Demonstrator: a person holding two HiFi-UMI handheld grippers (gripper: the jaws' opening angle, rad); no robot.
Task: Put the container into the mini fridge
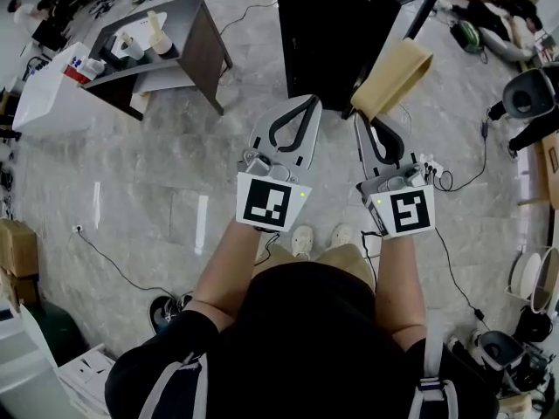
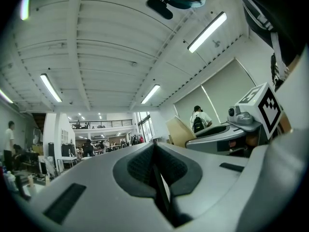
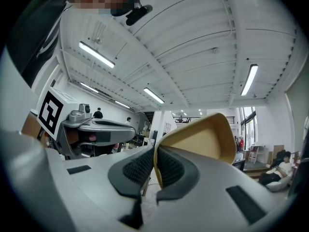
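Pinching container, right gripper jaws, left gripper closed empty (fridge: head view only)

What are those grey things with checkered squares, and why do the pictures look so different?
A person holds a pair of tongs in each hand. One picture comes from a camera on their head, looking down at the stone floor. The other two come from little cameras riding on the tongs. The left tongs are shut and empty. The right tongs pinch the rim of a tan container. The black box ahead is probably the mini fridge it goes into.
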